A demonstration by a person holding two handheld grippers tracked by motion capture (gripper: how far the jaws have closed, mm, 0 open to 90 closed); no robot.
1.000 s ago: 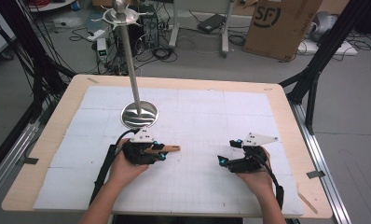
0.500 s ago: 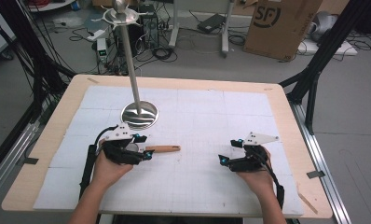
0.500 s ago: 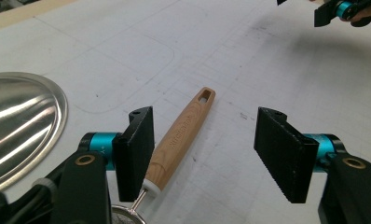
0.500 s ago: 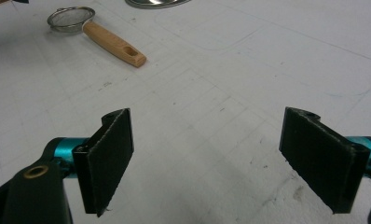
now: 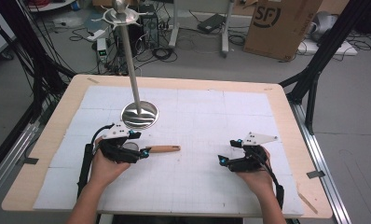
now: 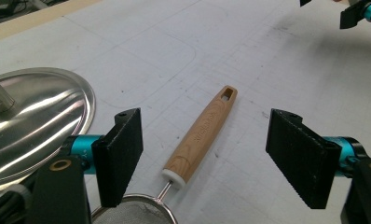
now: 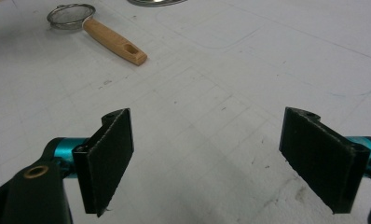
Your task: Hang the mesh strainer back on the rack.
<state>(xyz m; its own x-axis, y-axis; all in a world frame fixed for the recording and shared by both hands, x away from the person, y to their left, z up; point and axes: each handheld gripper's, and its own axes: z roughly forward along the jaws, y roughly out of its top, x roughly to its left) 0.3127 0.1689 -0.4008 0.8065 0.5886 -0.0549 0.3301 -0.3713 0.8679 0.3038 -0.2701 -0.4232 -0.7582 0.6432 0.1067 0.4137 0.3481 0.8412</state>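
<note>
A small mesh strainer with a wooden handle (image 5: 163, 149) lies on the white mat, handle pointing right. My left gripper (image 5: 140, 143) stands open over its bowl end. In the left gripper view the handle (image 6: 202, 134) runs away between the two wide-apart jaws and the mesh bowl (image 6: 133, 213) sits at the bottom edge. My right gripper (image 5: 228, 151) rests open on the mat's right side, with nothing between its fingers. From the right gripper (image 7: 207, 158) view the strainer (image 7: 72, 17) lies far off at the upper left.
A shiny metal stand, with a round base (image 5: 139, 115) and a tall pole (image 5: 130, 60), rises just behind the left gripper; its base (image 6: 34, 126) is close to the left jaw. The mat (image 5: 197, 186) lies on a wooden table (image 5: 58, 121).
My left gripper has drawn back to the left, so more of the wooden handle shows. The strainer and the right gripper have stayed in place.
</note>
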